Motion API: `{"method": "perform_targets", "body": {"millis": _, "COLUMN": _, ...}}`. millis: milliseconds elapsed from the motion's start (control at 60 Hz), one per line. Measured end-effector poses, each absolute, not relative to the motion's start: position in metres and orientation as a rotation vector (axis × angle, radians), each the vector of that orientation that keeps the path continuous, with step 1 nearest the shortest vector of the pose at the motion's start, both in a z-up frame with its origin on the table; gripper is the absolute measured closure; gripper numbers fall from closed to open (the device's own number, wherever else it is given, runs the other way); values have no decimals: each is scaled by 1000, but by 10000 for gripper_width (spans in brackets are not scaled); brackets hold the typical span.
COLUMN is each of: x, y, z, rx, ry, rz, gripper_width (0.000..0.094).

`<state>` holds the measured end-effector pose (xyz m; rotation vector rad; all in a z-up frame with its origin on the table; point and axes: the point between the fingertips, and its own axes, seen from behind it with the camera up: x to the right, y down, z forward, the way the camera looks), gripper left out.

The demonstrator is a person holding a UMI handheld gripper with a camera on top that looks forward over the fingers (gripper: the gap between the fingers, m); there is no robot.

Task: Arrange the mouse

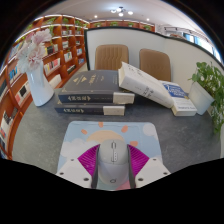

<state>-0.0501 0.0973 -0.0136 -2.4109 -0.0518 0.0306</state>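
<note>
Two pink pads (92,160) flank a white mouse (113,155), which lies between the fingers of the claw (113,162). Whether the pads press its sides or leave a slight gap cannot be told. The mouse rests on a pale patterned mouse mat (80,135). Beyond the mat lie stacked books (95,97), a vase of flowers (40,85) and two chairs (112,56). Judging by this, the mouse looks placed or nearly so; release and withdrawal may remain.
</note>
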Motion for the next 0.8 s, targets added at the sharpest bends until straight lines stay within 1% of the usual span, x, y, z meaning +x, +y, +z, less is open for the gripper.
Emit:
{"method": "perform_targets", "body": {"millis": 150, "x": -53, "y": 97, "z": -14, "rx": -2422, "ry": -39, "rz": 56, "gripper_width": 393}}
{"method": "perform_targets", "body": {"millis": 233, "x": -57, "y": 92, "z": -11, "rx": -2453, "ry": -42, "rz": 51, "gripper_width": 230}}
{"method": "perform_targets", "body": {"millis": 250, "x": -57, "y": 90, "z": -10, "rx": -2459, "ry": -50, "rz": 43, "gripper_width": 207}}
{"method": "perform_targets", "body": {"millis": 300, "x": -61, "y": 86, "z": 1, "rx": -2460, "ry": -75, "rz": 34, "gripper_width": 184}}
{"method": "perform_targets", "body": {"millis": 350, "x": -65, "y": 84, "z": 19, "rx": -2437, "ry": -92, "rz": 37, "gripper_width": 142}}
{"method": "perform_targets", "body": {"millis": 500, "x": -63, "y": 65, "z": 90, "rx": -2354, "ry": -78, "rz": -24, "gripper_width": 143}}
{"method": "perform_targets", "body": {"millis": 650, "x": -67, "y": 29, "z": 164, "rx": -2259, "ry": 1, "rz": -30, "gripper_width": 144}}
{"method": "perform_targets", "body": {"millis": 800, "x": -68, "y": -11, "z": 206, "rx": -2214, "ry": 31, "rz": -55, "gripper_width": 142}}
